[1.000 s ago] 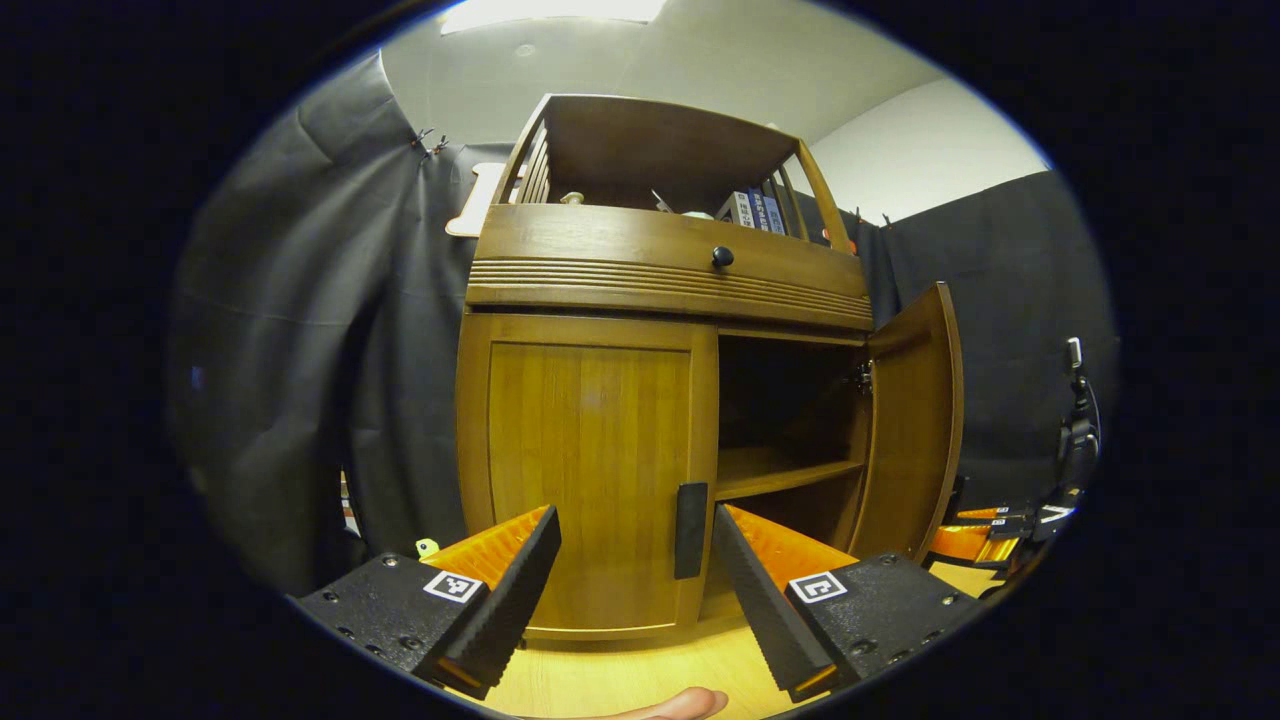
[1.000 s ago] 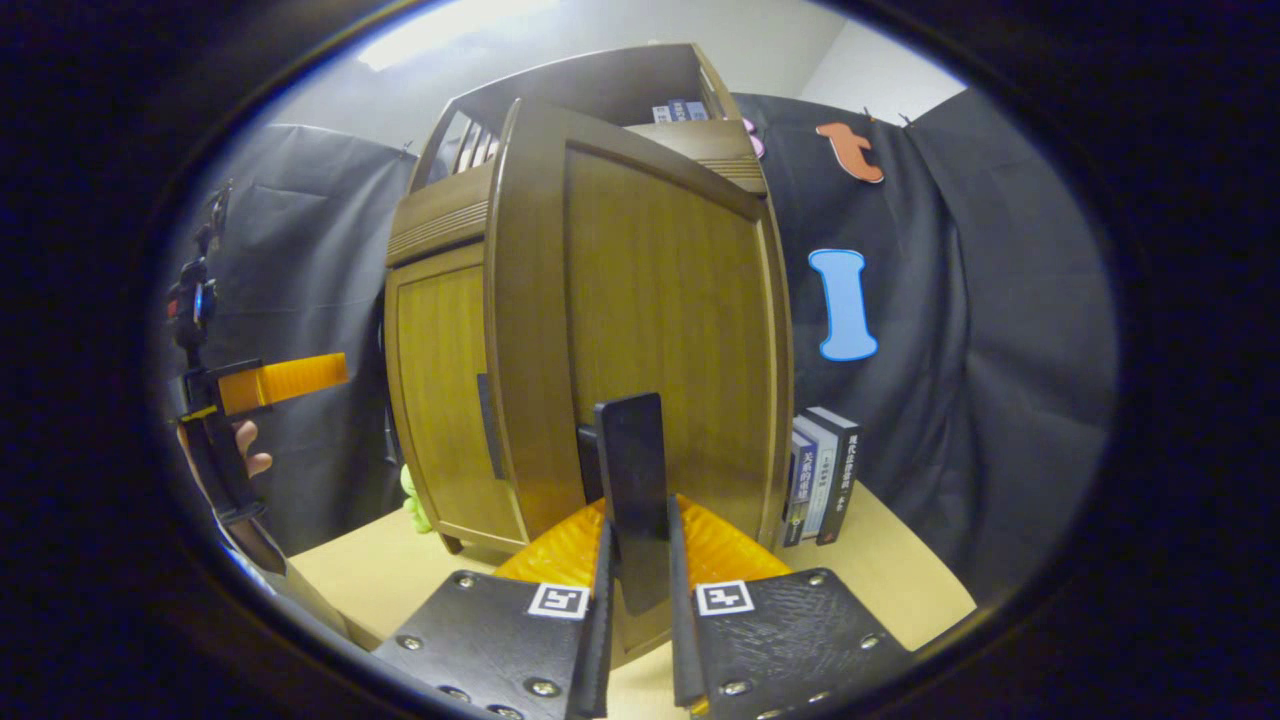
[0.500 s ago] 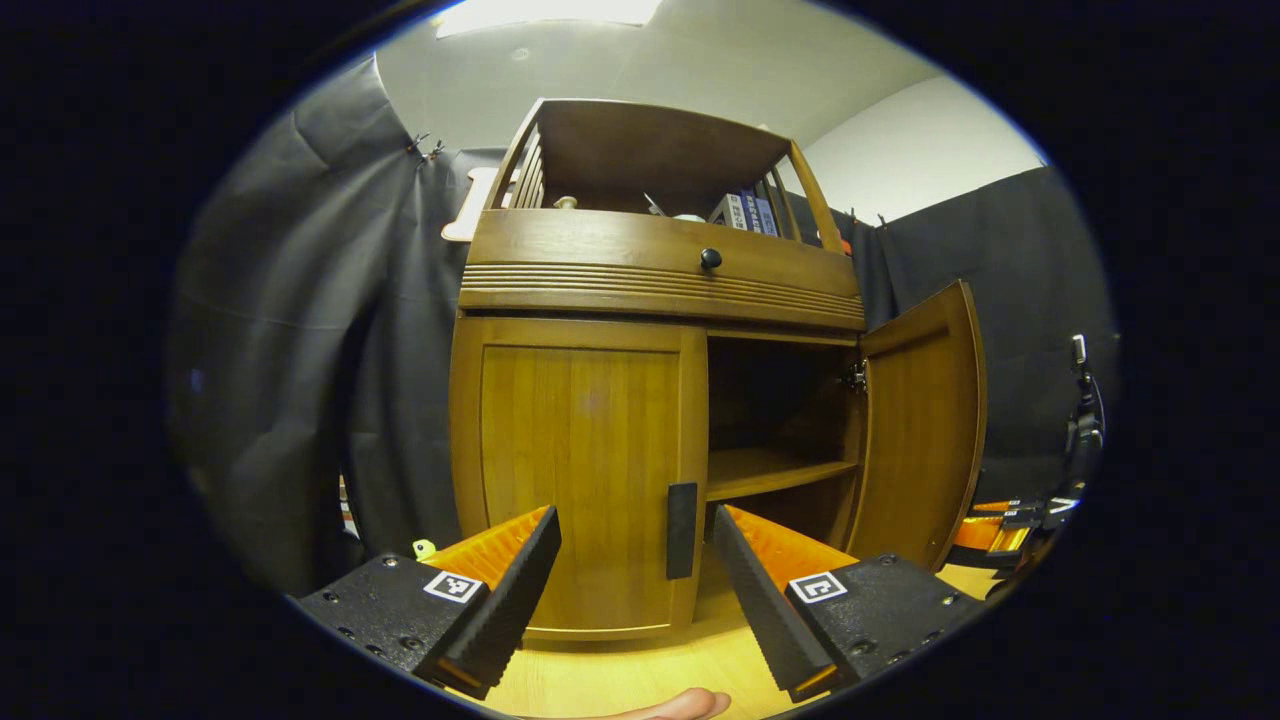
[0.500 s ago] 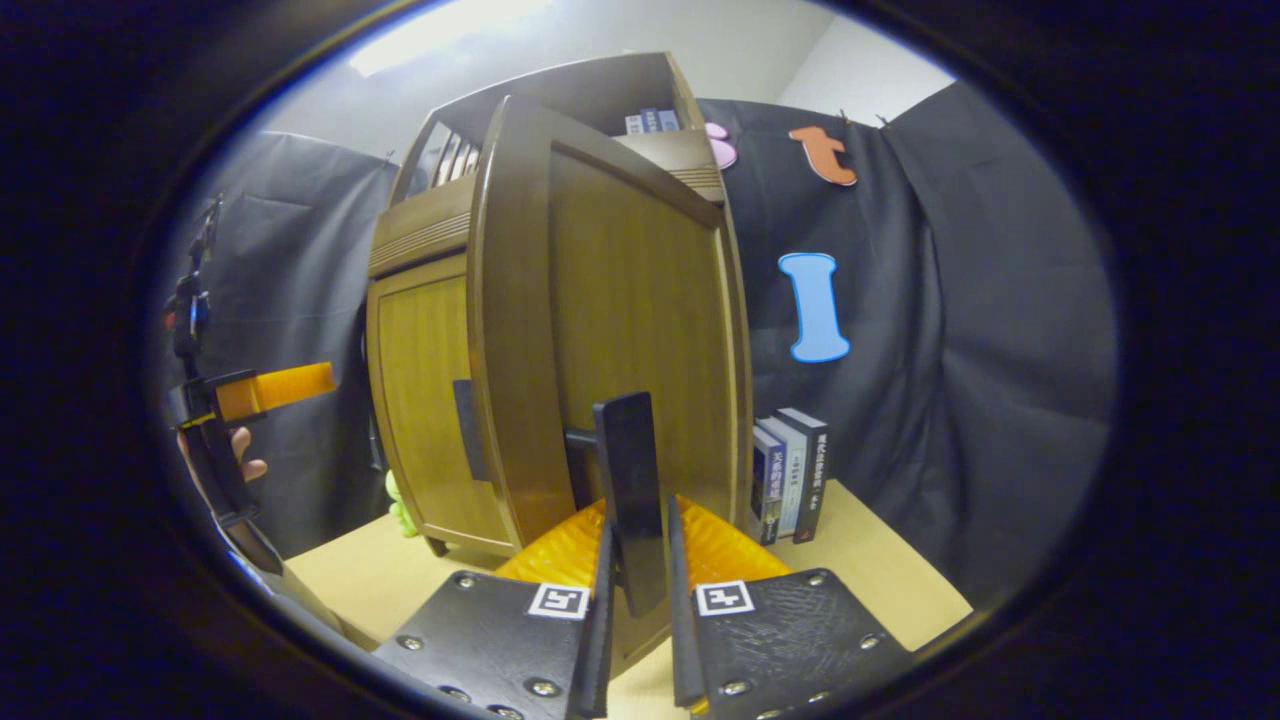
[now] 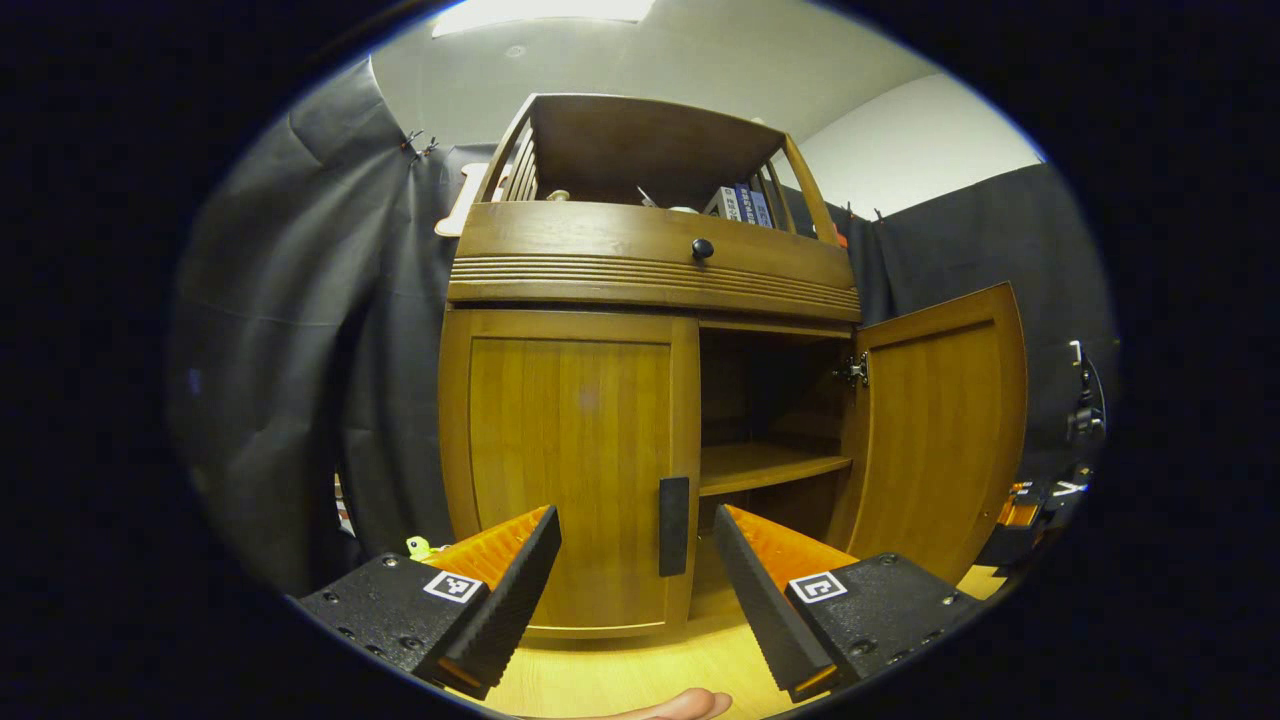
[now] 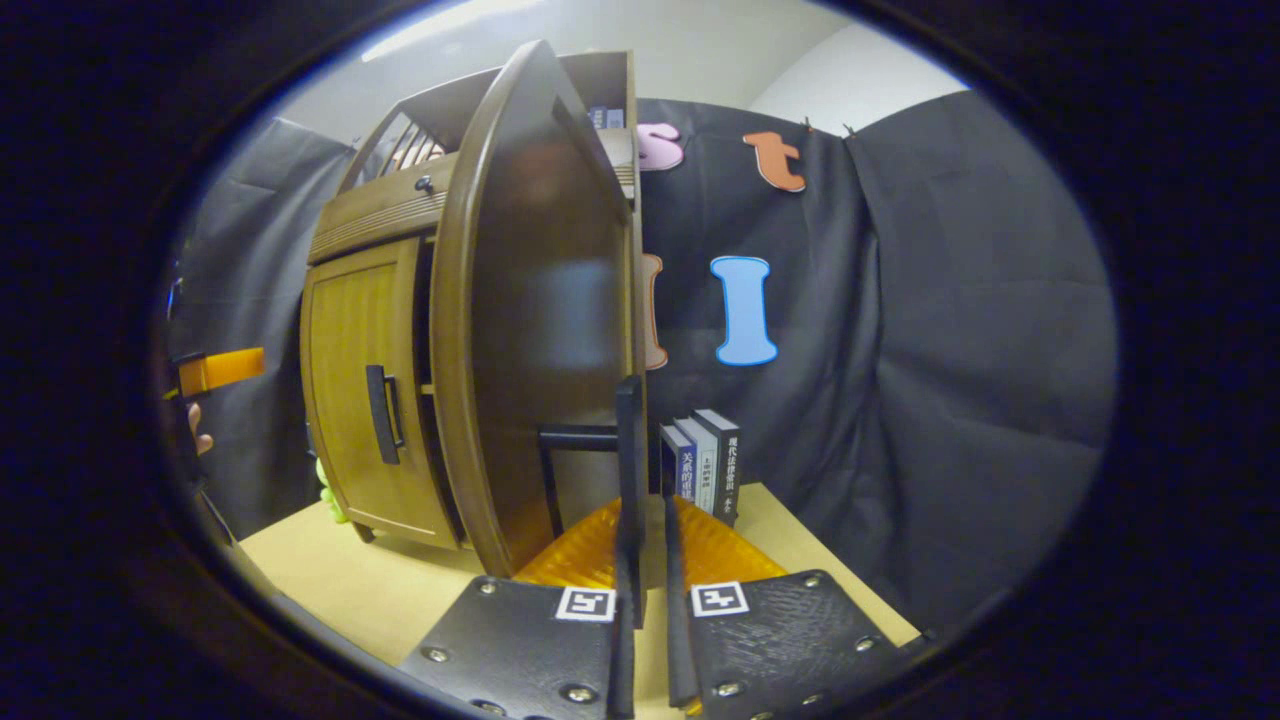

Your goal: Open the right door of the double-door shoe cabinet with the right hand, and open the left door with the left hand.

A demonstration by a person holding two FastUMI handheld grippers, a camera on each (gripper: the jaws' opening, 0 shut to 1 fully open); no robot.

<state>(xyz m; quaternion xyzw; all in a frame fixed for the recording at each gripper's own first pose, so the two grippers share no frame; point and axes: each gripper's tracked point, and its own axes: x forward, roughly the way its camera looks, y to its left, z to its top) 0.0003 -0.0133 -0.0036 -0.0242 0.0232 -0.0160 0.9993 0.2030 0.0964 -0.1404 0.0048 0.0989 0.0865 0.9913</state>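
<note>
The right gripper [image 6: 640, 600] is clamped on the flat black handle [image 6: 629, 470] of the brown wooden right door [image 5: 940, 430], which has swung much wider over the last second. The left gripper [image 5: 635, 560] waits with fingers apart just before the closed left door [image 5: 570, 470] and its black handle [image 5: 673, 512], so that door comes next.

In the left gripper view, a fingertip [image 5: 680, 705] pokes in at the bottom centre, its hand cut off by the edge. At the lower left, a small yellow-green thing [image 5: 420, 546] sits half hidden behind a finger. Items on the top shelf [image 5: 690, 205] are too small to identify.
</note>
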